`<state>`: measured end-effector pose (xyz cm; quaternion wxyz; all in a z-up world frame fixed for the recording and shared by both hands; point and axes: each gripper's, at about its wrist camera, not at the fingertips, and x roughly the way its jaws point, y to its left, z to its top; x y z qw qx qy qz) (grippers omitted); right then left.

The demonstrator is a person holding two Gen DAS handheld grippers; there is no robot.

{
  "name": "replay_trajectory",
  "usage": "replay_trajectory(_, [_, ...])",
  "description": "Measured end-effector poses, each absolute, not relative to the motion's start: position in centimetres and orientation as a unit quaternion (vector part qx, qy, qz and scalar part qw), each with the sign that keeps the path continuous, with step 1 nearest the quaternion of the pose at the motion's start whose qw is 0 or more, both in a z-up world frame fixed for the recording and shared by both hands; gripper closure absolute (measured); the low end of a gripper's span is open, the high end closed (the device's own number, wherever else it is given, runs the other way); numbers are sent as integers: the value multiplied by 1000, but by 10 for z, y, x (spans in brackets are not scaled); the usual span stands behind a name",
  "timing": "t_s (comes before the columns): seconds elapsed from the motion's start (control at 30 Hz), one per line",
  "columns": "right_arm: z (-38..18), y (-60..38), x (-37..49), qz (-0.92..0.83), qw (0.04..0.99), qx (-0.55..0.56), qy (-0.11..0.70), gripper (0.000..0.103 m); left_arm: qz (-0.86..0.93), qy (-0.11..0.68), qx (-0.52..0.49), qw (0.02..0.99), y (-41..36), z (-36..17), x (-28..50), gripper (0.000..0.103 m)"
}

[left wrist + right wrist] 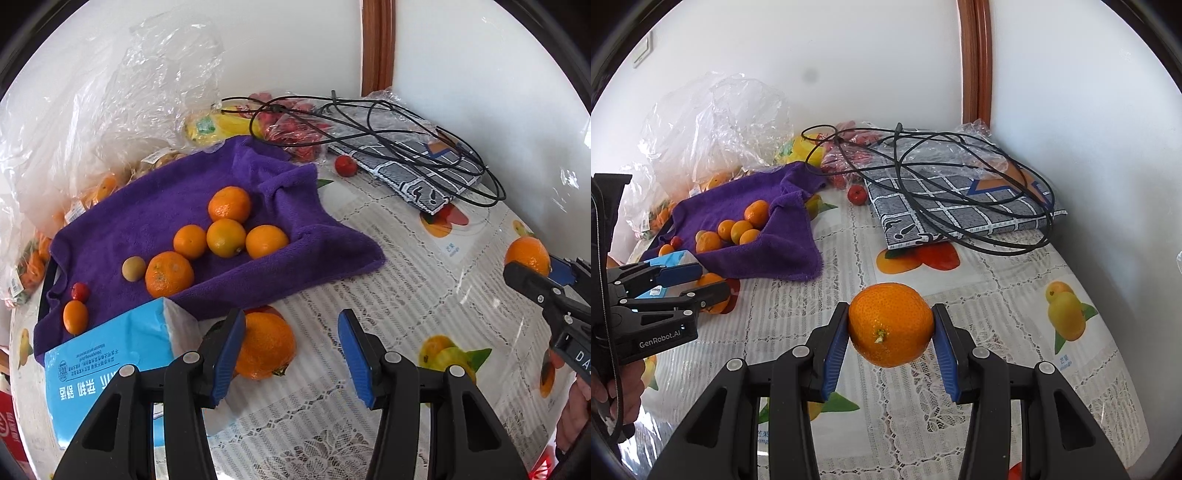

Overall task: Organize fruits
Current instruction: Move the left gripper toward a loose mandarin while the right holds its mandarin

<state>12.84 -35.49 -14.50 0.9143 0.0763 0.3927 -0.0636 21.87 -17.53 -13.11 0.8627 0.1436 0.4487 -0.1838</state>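
Note:
My right gripper [891, 341] is shut on an orange [891, 324] and holds it above the tablecloth; both also show at the right edge of the left wrist view [528, 254]. My left gripper [291, 354] is open, with a loose orange [266, 345] on the table by its left finger [229, 354]. A purple towel [147, 206] holds several oranges [226, 237], a small brown fruit [133, 268] and a small red fruit [80, 291]. The towel also shows in the right wrist view [768, 240].
A blue tissue pack [107, 365] lies by my left gripper. Plastic bags of fruit [92, 122] stand at the back left. A folded grey cloth [417, 166] with a black cable [369, 122] lies at the back right. A red fruit [346, 165] sits alone.

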Motion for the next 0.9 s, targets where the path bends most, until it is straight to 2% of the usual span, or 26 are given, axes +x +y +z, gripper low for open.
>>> replay_trajectory(0.37, [-147,-347,127,-60,912,83,397,59,-219,467,91,852,-157,-125,206,53])
replay_trajectory(0.6, [-141,-335,125,-51,916,78,389,59,-215,450,81,863,-144,-113,201,53])
replay_trajectory(0.9, [-148,-341,125,-54,913,90,393,59,-192,474,105,853,-149,-136,223,53])
